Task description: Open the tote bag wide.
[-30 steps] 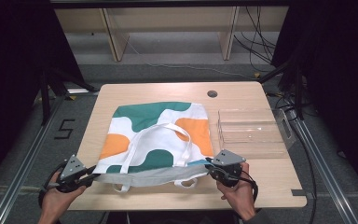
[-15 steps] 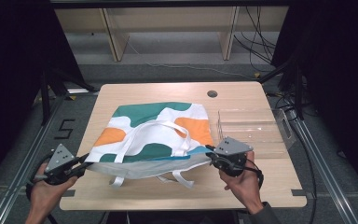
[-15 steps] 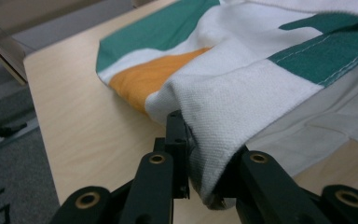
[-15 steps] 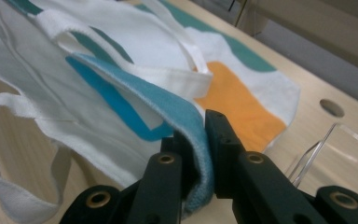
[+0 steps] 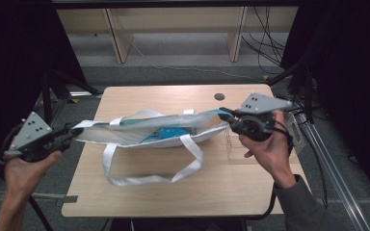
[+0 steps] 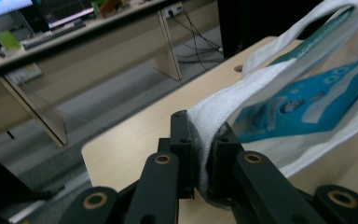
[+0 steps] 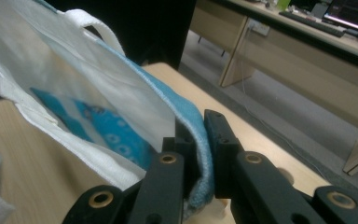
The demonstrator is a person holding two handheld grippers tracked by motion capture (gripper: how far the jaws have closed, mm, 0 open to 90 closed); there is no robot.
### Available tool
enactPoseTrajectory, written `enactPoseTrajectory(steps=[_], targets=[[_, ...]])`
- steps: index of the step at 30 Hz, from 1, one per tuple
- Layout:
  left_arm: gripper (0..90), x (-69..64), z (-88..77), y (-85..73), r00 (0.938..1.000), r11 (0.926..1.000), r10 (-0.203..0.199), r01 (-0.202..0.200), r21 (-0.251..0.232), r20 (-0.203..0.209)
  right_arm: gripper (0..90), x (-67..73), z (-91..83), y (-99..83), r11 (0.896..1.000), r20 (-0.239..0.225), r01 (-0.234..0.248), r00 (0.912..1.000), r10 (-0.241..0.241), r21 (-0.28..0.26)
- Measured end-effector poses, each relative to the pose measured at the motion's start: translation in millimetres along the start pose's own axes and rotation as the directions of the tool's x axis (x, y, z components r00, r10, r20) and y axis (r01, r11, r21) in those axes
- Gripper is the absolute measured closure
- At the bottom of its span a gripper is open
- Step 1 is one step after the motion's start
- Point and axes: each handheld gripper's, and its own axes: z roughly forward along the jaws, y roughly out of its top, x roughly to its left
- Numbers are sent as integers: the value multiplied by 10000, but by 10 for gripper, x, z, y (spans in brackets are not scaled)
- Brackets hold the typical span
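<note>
While the tote bag [image 5: 154, 132] hangs stretched between both hands across the middle of the high view, the lift goes best if both corners stay level and taut, so the blue packet [image 5: 166, 134] inside cannot slide out and the straps [image 5: 149, 179] drooping toward the table [image 5: 173, 197] do not snag. At centre left, the left gripper [image 5: 70, 134] pinches one corner; at centre right, the right gripper [image 5: 224, 114] pinches the other. In the left gripper view, the jaws clamp a fold of white fabric [image 6: 205, 126] at lower centre. In the right gripper view, the jaws clamp the blue-lined edge [image 7: 200, 140], bottom centre.
</note>
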Motion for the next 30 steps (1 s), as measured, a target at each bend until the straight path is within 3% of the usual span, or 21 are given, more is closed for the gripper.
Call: enactPoseTrajectory(steps=[1, 4, 8, 11, 12, 18, 24, 30], targets=[[827, 18, -31, 102, 9999, 9998, 162, -163, -151, -56, 848, -42, -32, 66, 10000, -208, -77, 9998, 77, 38], [829, 49, -67, 299, 9992, 9988, 369, -373, -314, -132, 849, -149, -101, 229, 9998, -146, -54, 9999, 52, -191], [828, 111, -19, 401, 9996, 9992, 278, -277, -282, 35, 849, -248, -99, 292, 9997, -323, -227, 9992, 223, -116], [828, 139, 79, 336, 9999, 9997, 122, -120, -191, 113, 849, -261, -42, 236, 9996, -228, -281, 9993, 280, -14], [827, 148, 99, 306, 9998, 9995, -99, 104, -296, 164, 849, -275, -40, 219, 9996, -361, -292, 9989, 293, 31], [826, 169, 135, 210, 9989, 9994, -343, 346, -80, 330, 848, -255, 7, 182, 9996, -337, -223, 9992, 229, 161], [824, 162, 207, 60, 9988, 9990, -316, 305, 323, 367, 848, -229, 102, 126, 9994, -242, -65, 9997, 74, 343], [822, 114, 318, -80, 9986, 9960, -233, 192, 869, 469, 848, -238, 194, 10, 9972, -424, -279, 9986, 308, 689]])
